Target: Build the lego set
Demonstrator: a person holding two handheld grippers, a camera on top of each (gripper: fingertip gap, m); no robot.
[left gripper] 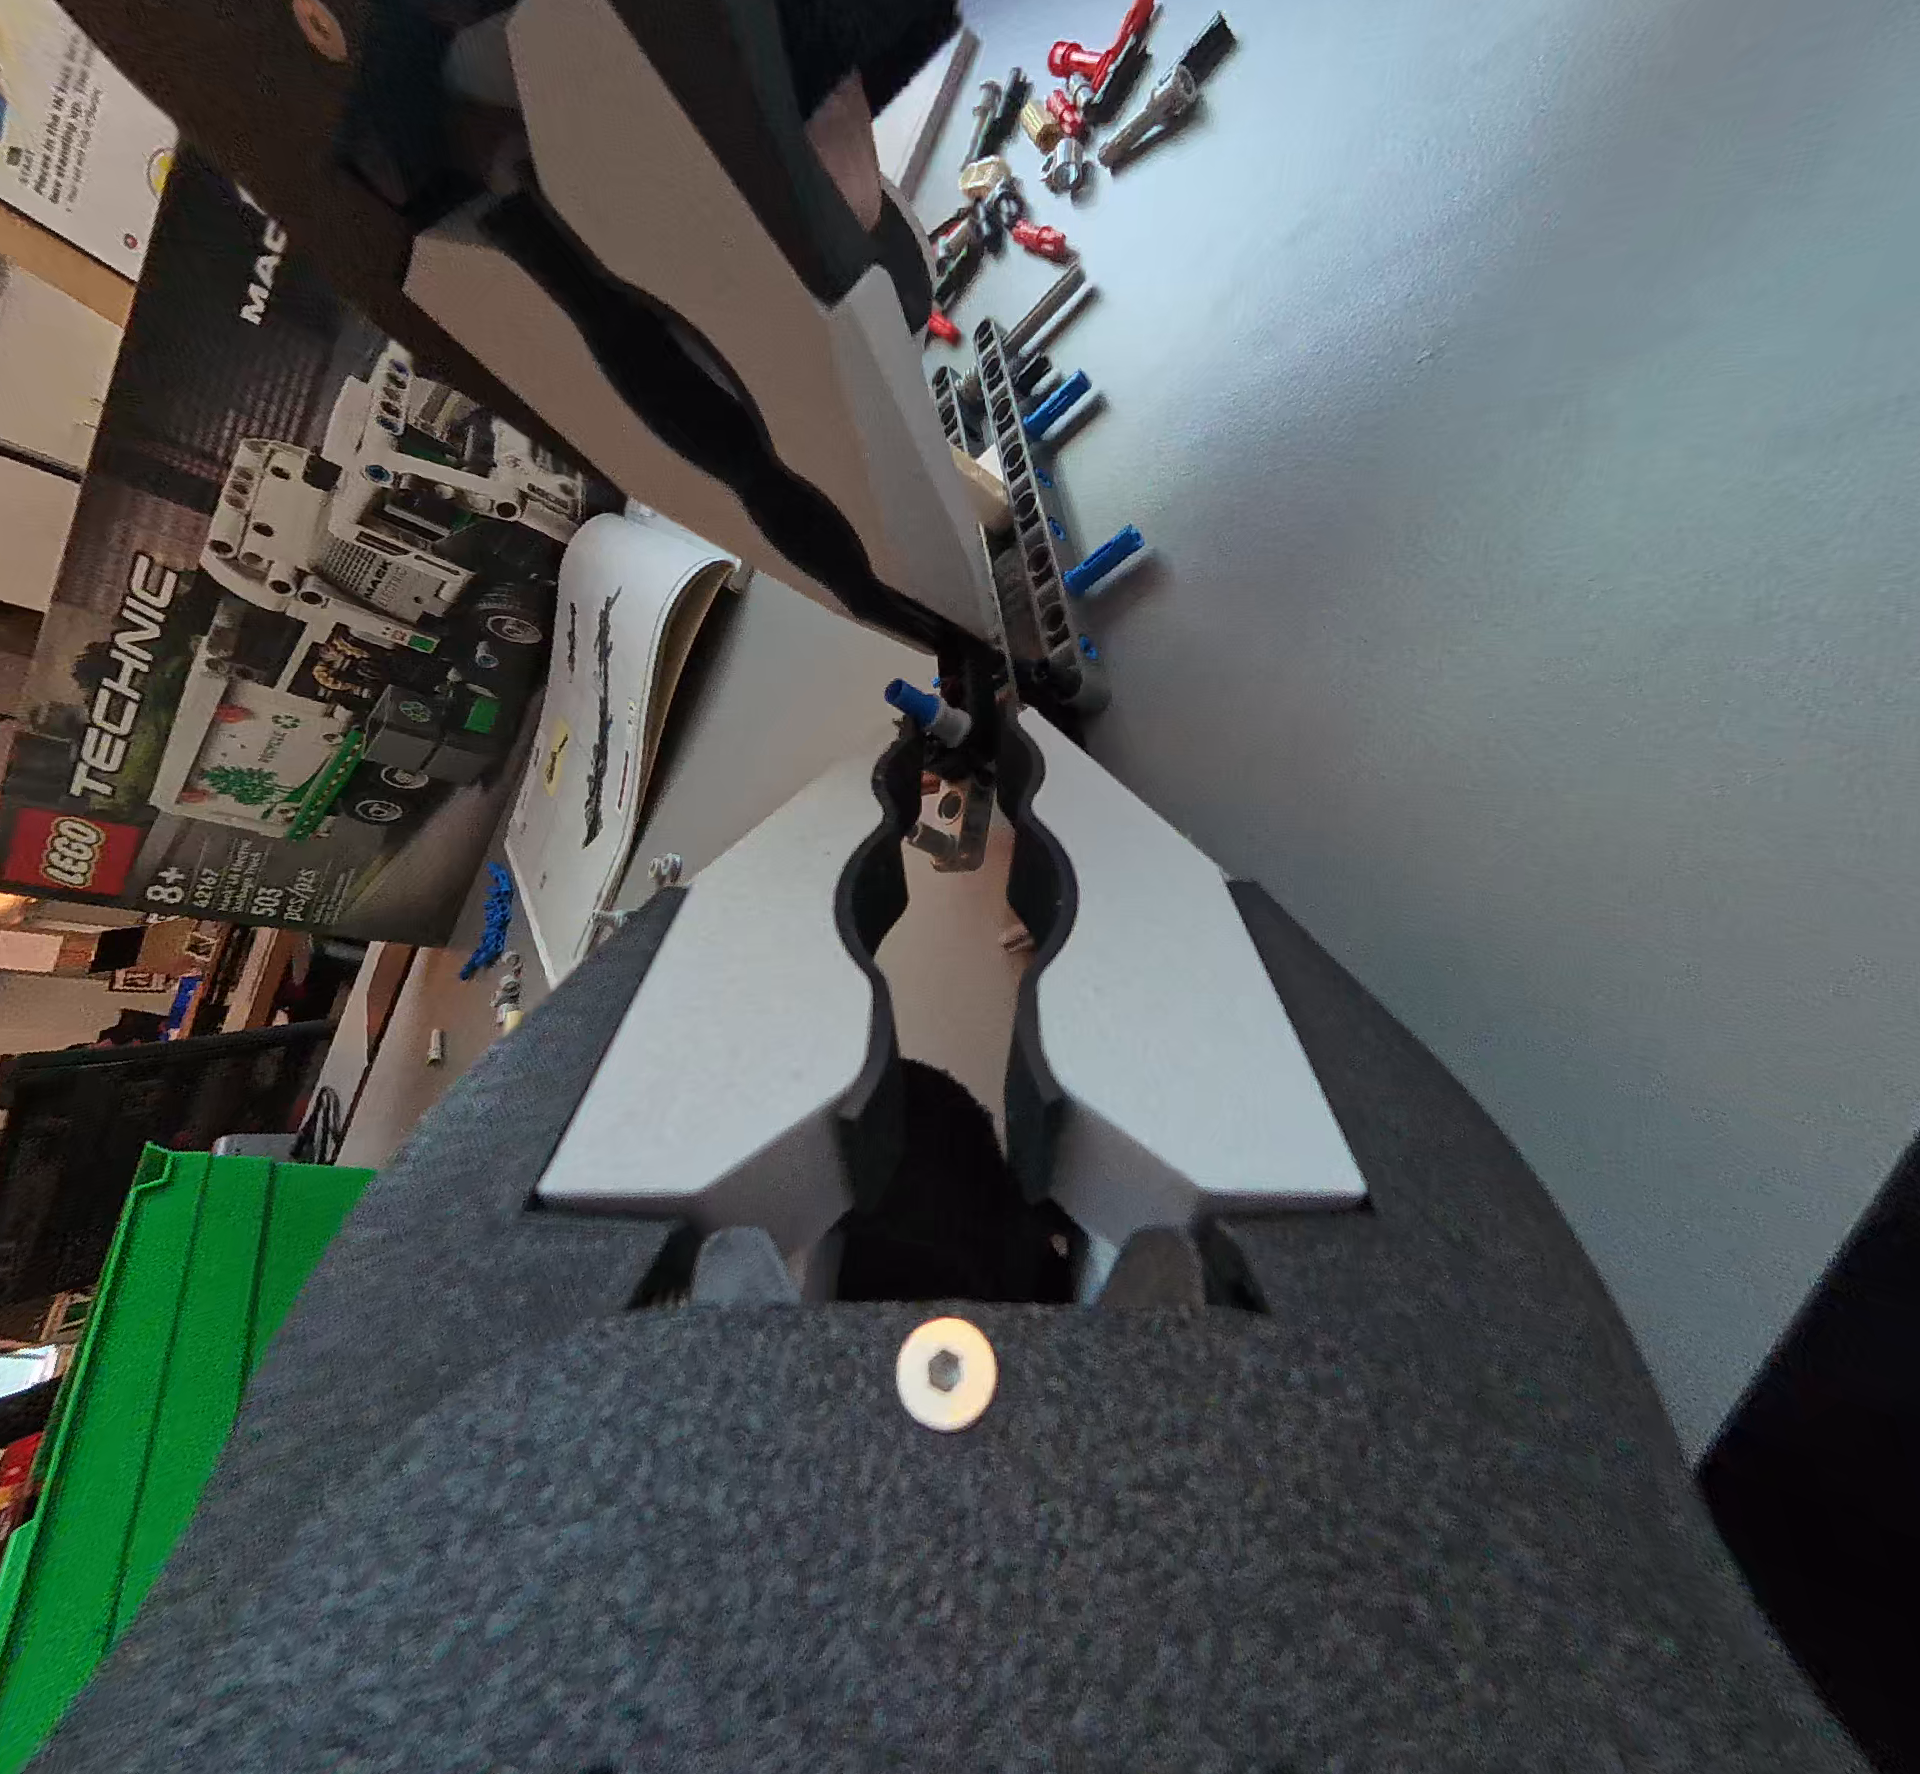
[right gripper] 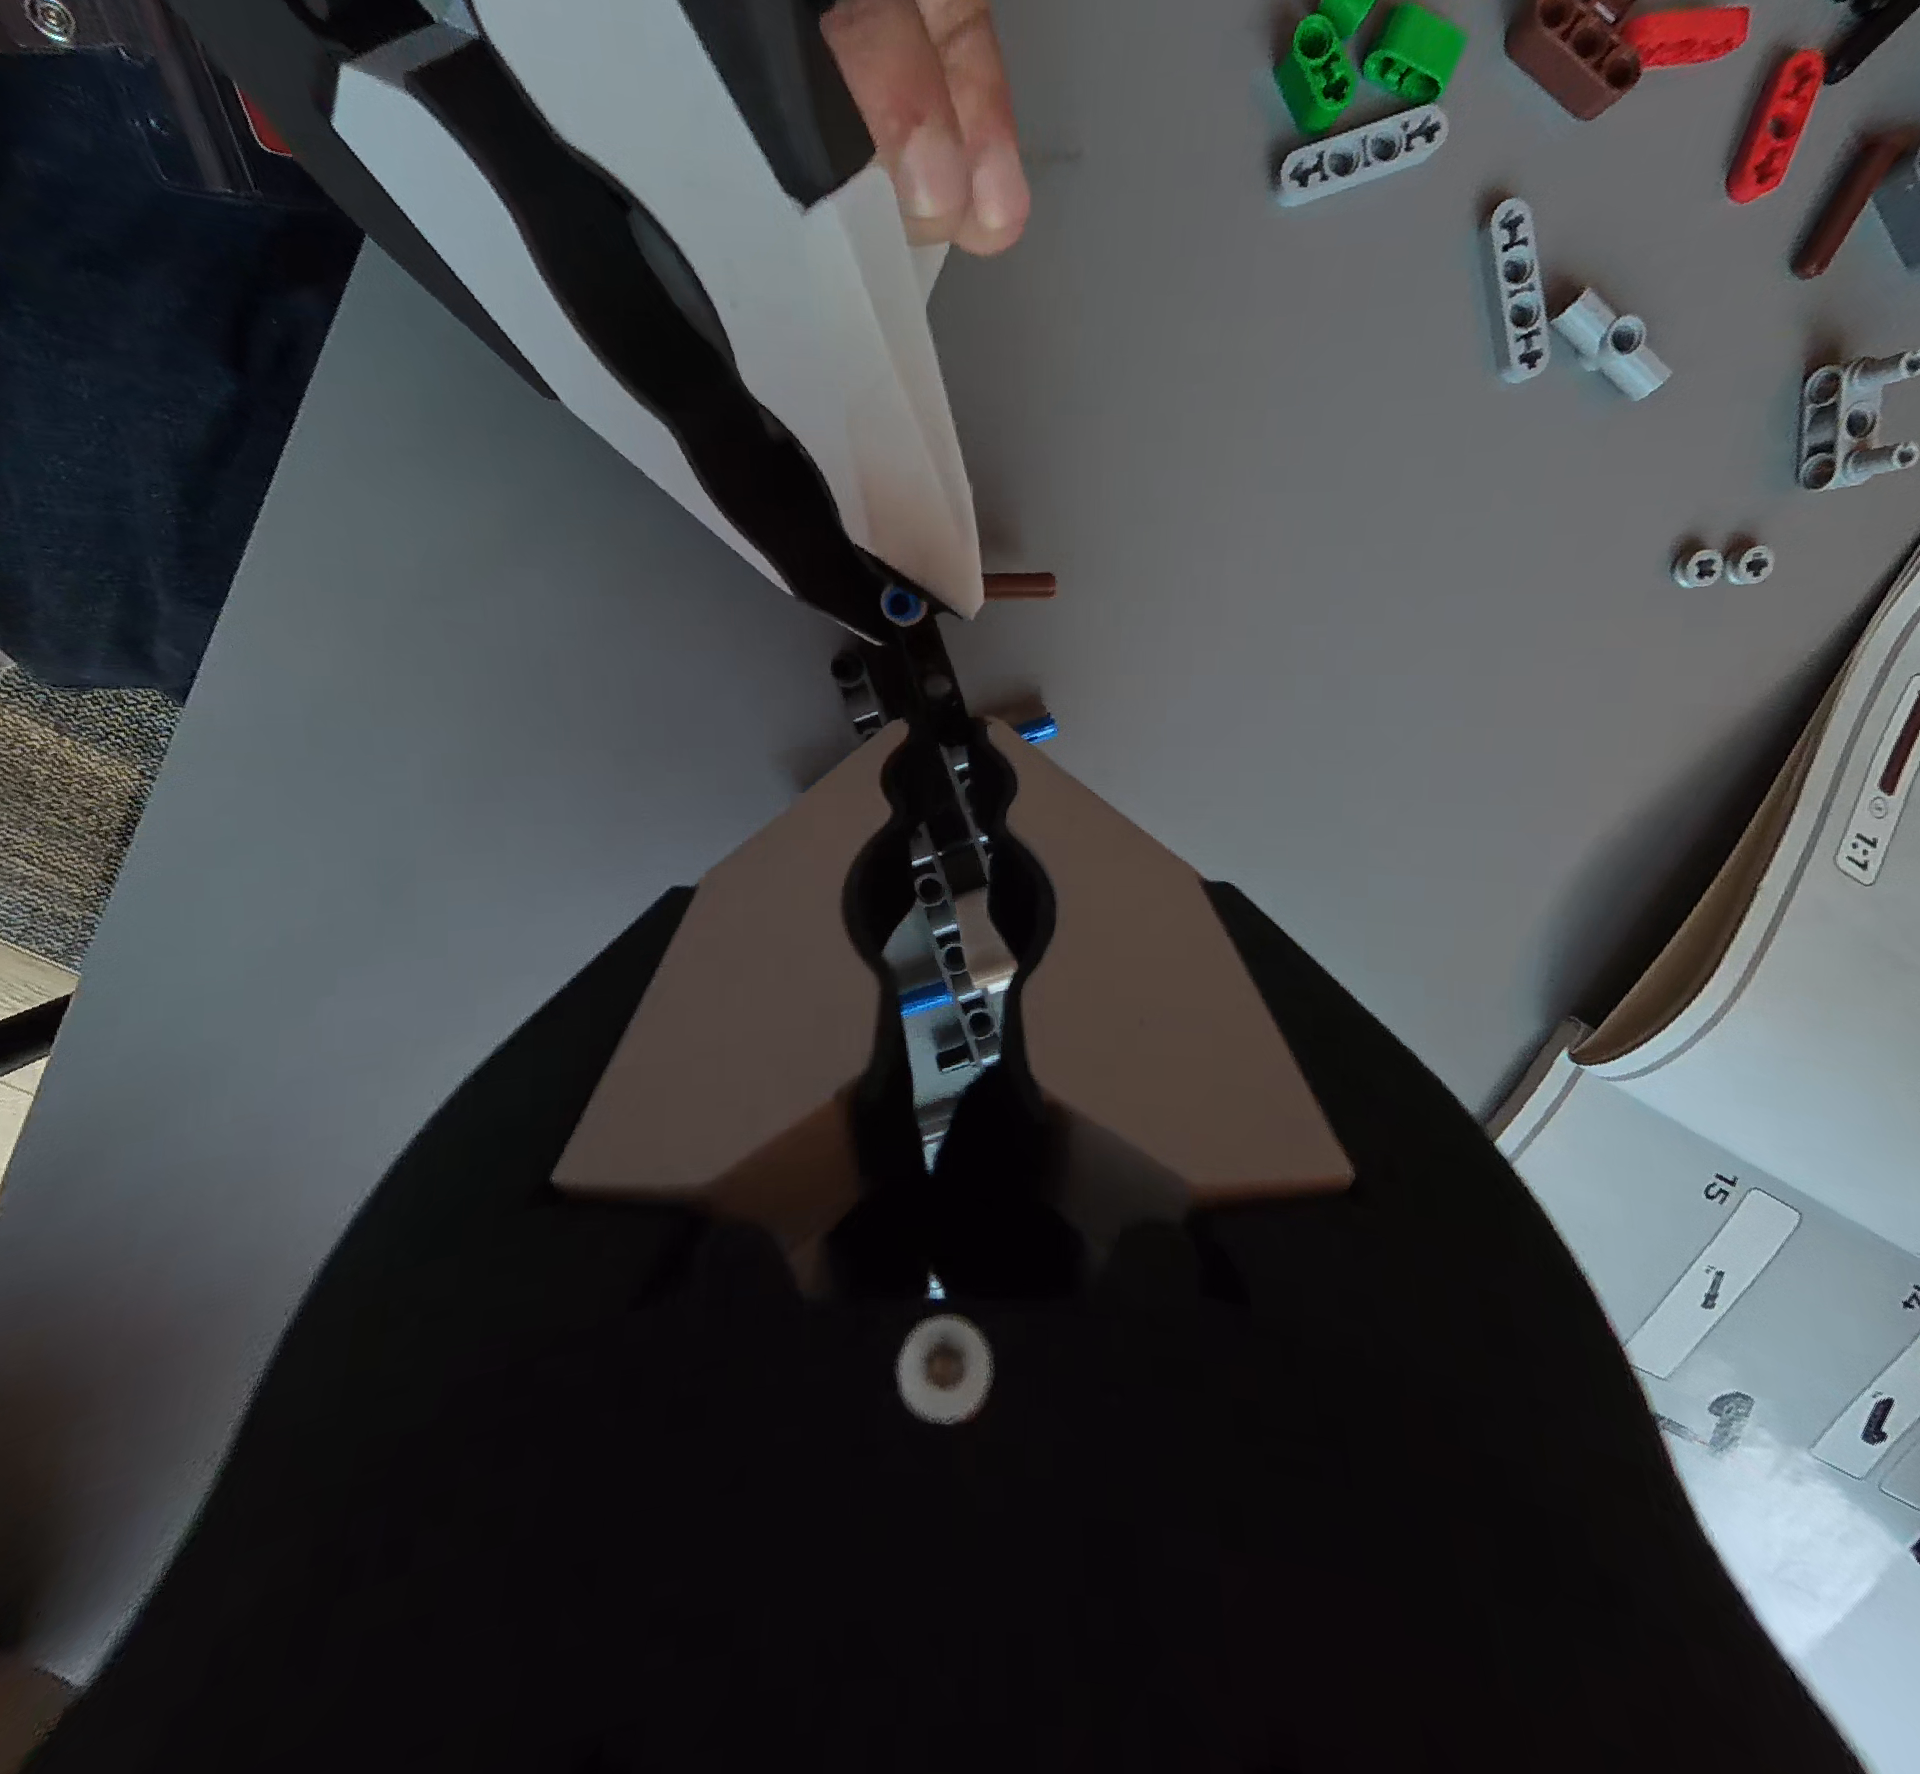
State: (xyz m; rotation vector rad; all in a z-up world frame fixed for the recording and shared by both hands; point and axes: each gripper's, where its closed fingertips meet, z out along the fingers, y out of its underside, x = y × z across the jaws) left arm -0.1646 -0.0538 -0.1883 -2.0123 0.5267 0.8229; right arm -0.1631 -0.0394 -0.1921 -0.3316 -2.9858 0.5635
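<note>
The left gripper (left gripper: 951,737) is clenching a small black Technic piece (left gripper: 961,815) carrying a blue pin (left gripper: 914,701), held above the grey table (left gripper: 1455,581). The right gripper (right gripper: 940,727) is pinching a black beam (right gripper: 935,675), meeting the left gripper's tips (right gripper: 914,607) over the dark grey beam assembly (right gripper: 956,955).

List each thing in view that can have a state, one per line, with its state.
Left claw: shut on blue pin.
Right claw: shut on black beam.
Instruction booklet: open.
Grey frame: partly built, blue pins fitted.
Green liftarms: loose on table.
</note>
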